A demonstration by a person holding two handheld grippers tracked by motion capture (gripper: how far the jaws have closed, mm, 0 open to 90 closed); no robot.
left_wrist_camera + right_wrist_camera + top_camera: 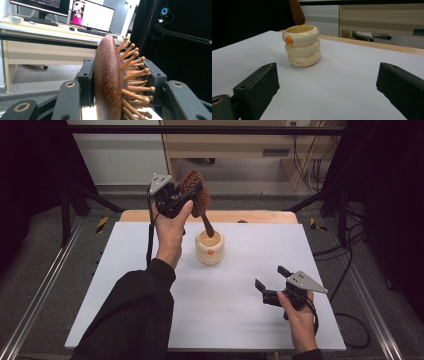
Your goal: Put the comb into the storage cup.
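**One brush, handle down, poised over a cream cup**

Two tools work a white-topped bench (150, 290) here. The left tool (186, 195) is raised at the far side of the bench and is pinching the head of a dark brown wooden hairbrush with knob-tipped wooden pins (196, 195). In the left gripper view its black jaws press on either face of the head: one on the smooth rounded back (106, 80), the other in among the pins.

The brush's long axis runs steeply downward and slightly right from the tool. The handle tip is at the mouth of a cream, ring-stacked ceramic cup with a small orange mark (209, 248). The cup stands upright near the middle of the bench, just below and to the right of the left hand (170, 232). In the right gripper view the handle end (297, 12) hangs at the far rim of the cup; whether it has entered cannot be told.

The right tool (274, 282) rests low at the near right, its jaws spread and holding nothing, well apart from the cup. The left tool is plainly the nearer. A short, near-vertical drop would likely seat the handle inside.
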